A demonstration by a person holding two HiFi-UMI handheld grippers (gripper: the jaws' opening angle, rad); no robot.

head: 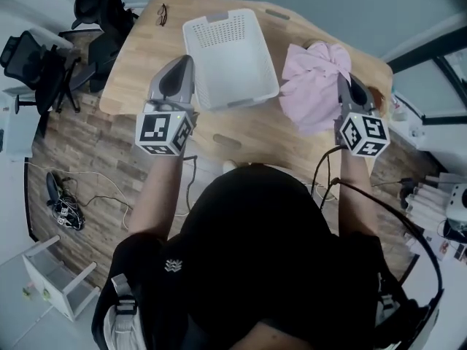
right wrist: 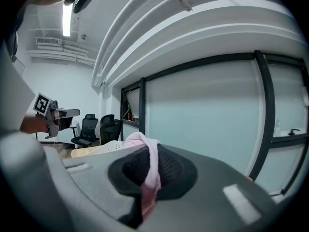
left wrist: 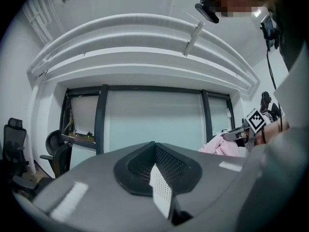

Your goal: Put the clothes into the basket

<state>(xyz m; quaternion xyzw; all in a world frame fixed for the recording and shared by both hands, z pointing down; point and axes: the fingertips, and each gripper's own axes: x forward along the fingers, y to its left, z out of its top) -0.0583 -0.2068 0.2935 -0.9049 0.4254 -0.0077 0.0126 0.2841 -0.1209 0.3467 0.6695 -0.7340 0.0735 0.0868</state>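
Note:
A white perforated basket (head: 230,57) stands on the wooden table (head: 142,57). My left gripper (head: 187,70) is at the basket's left rim; in the left gripper view (left wrist: 159,183) a strip of the white perforated wall (left wrist: 162,191) is pinched between its jaws. A pink garment (head: 314,86) hangs bunched to the right of the basket, lifted above the table. My right gripper (head: 344,82) is shut on its edge; pink cloth (right wrist: 150,175) runs between the jaws (right wrist: 148,180). The basket (right wrist: 104,149) and the left gripper (right wrist: 58,115) show low at the left of the right gripper view.
A pair of glasses (head: 162,13) lies at the table's far left corner. Black office chairs (head: 44,64) stand to the left of the table. Cables (head: 66,203) and a small white stool (head: 55,275) are on the floor at lower left.

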